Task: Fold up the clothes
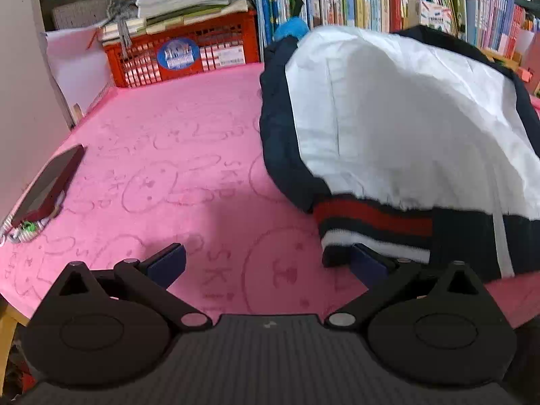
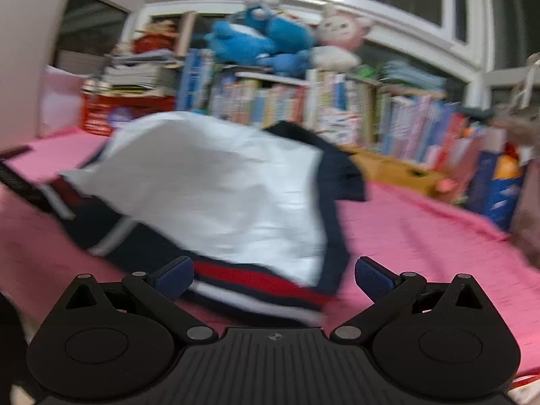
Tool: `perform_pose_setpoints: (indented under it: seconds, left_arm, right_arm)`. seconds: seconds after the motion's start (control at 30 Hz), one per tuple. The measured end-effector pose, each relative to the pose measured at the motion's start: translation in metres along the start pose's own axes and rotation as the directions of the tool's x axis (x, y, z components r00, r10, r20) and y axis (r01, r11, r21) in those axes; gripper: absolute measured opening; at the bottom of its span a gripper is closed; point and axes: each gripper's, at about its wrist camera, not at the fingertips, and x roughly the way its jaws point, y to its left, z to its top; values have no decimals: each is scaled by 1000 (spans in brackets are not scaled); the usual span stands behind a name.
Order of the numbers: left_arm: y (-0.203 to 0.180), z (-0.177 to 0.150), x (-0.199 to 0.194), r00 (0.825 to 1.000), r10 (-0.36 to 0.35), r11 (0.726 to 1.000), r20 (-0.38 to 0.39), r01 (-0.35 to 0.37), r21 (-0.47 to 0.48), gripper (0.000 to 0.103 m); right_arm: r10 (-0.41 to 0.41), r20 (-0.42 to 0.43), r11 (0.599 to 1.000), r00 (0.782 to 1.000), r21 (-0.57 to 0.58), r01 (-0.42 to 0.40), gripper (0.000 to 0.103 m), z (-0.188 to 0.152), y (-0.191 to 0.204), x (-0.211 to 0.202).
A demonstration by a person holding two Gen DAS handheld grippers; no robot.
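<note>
Work surface: pink tablecloth printed with faint cartoon outlines; covers the table in both views.
Garment: navy jacket with white lining turned outward; lies heaped on the cloth, right of centre in the left wrist view, left of centre in the right wrist view.
Hem: ribbed band striped navy, red and white; forms the near edge of the heap, facing both cameras.
Left gripper: fingers spread wide, nothing between them; right fingertip sits at or just under the hem band, contact cannot be confirmed; left fingertip over bare cloth.
Right gripper: fingers spread wide; hem band lies in the gap between them, not pinched; view is motion-blurred.
Phone: dark phone at the left table edge, well apart from the jacket.
Crate: red plastic crate at the far edge, stacked papers on top.
Background: bookshelf packed with books behind the table; blue plush toy and pink plush toy on top of it.
</note>
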Motion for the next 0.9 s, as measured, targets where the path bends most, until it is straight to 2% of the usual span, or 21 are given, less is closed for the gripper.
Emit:
perform_pose_setpoints:
  seconds: [0.1, 0.23, 0.33, 0.4, 0.5, 0.53, 0.6, 0.77, 0.9]
  left_arm:
    - [0, 5, 0, 1000, 3, 1000, 13, -3, 2, 103]
    - [3, 8, -2, 1000, -2, 1000, 22, 2, -8, 103]
    - [6, 5, -6, 1000, -5, 1000, 25, 5, -9, 103]
    - [8, 2, -10, 1000, -18, 1000, 26, 18, -1, 103]
    - [8, -4, -15, 997, -73, 997, 26, 72, 15, 103]
    - [6, -6, -15, 997, -78, 997, 24, 77, 31, 103]
    - [2, -9, -16, 996, -88, 994, 19, 87, 61, 103]
    - [-3, -14, -9, 1000, -7, 990, 8, 6, 142, 103]
    - [-2, -12, -5, 1000, -8, 991, 18, 5, 131, 103]
  right_arm:
    - [93, 1, 995, 996, -36, -93, 103, 5, 35, 6]
    - [103, -3, 986, 995, -135, -102, 103, 10, 81, 21]
    - [84, 7, 986, 996, -148, -82, 103, 13, 93, 32]
    - [60, 10, 991, 998, -122, -59, 103, 19, 92, 38]
    - [-57, 38, 995, 998, -80, 59, 103, 27, 83, 45]
    - [-71, 38, 995, 997, -64, 74, 103, 28, 77, 46]
    - [-72, 36, 996, 997, -43, 74, 103, 30, 63, 45]
    - [6, 40, 996, 999, -91, -3, 103, 20, 42, 19]
    - [23, -12, 989, 1000, -143, -24, 103, 4, 41, 2]
